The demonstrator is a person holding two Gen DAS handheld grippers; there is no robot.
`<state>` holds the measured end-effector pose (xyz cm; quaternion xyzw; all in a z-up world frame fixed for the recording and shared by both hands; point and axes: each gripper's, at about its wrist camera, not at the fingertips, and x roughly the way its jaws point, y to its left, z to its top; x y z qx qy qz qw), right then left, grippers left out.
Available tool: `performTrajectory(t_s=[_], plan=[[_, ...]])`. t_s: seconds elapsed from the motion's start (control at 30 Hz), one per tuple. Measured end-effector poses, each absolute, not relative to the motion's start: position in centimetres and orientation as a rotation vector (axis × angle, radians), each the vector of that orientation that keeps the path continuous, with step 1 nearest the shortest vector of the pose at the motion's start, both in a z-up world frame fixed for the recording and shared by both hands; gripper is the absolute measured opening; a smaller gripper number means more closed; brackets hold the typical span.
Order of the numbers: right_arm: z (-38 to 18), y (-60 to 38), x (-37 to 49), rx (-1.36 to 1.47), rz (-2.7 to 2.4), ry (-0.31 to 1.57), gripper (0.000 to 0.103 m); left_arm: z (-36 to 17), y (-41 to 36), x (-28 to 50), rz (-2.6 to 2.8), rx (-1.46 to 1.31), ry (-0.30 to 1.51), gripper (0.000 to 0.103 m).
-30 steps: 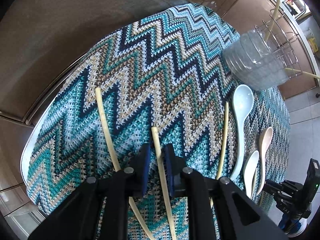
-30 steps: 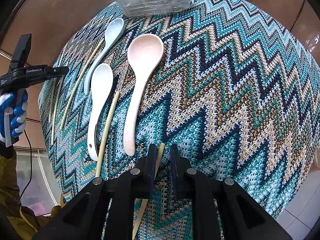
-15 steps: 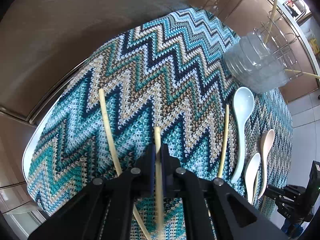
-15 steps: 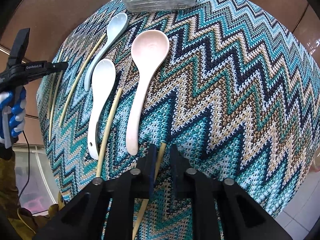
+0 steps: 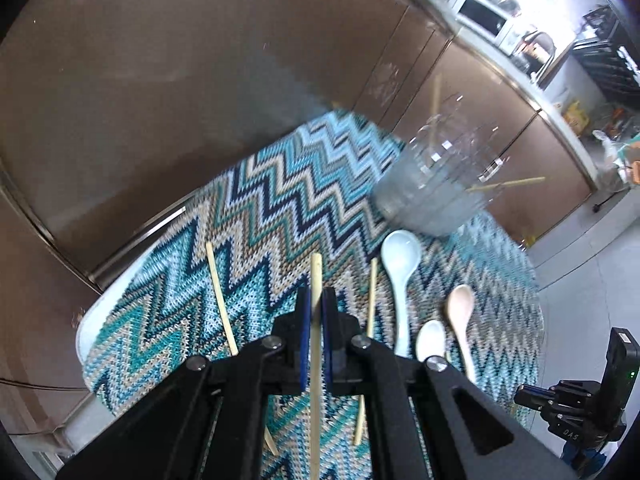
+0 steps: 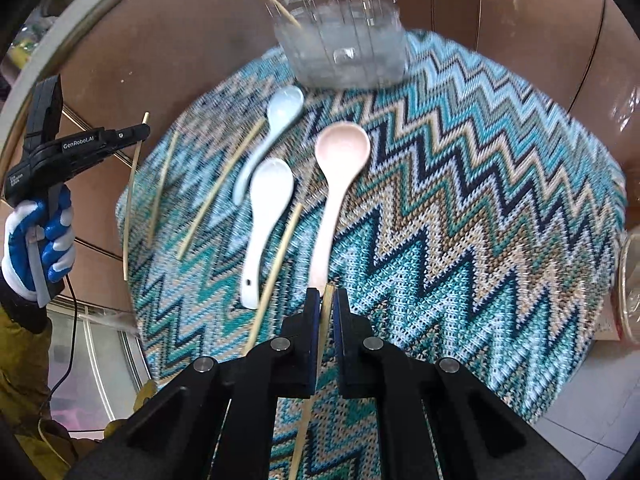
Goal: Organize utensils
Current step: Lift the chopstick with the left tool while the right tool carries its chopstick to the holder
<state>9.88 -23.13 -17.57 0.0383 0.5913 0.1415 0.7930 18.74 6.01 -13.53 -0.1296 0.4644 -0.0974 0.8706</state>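
Bamboo chopstick [image 5: 316,320] pinched in left gripper [image 5: 314,304]; right gripper [image 6: 327,304] clamps a second chopstick [image 6: 320,360] — both raised above the zigzag cloth [image 6: 460,220]. Spoons [image 6: 340,184] and loose chopsticks [image 6: 218,196] lie near the clear holder [image 6: 344,48].

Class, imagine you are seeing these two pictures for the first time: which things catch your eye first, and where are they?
First comes the zigzag knitted cloth in teal, blue and tan, covering the table. On it lie three ceramic spoons, the pink spoon the largest, before a clear plastic utensil holder at the far edge. Nearest the lens, each black hand-held gripper is shut on a chopstick: the left and the right.
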Motion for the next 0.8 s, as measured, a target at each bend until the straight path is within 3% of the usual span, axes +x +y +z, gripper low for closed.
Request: performTrajectory(t_s=[0.43,0.8], plan=[[-9.1,-23.0,6.0,0.064,0.294,1.019,0.005,-7.1,4.5,15.3,-0.239,-0.277,0.787,0.005],[-1.9,-23.3,10.5,0.069,0.301,0.738,0.005,-0.6,1.5,17.9,-0.325,-0.320,0.578,0.005]])
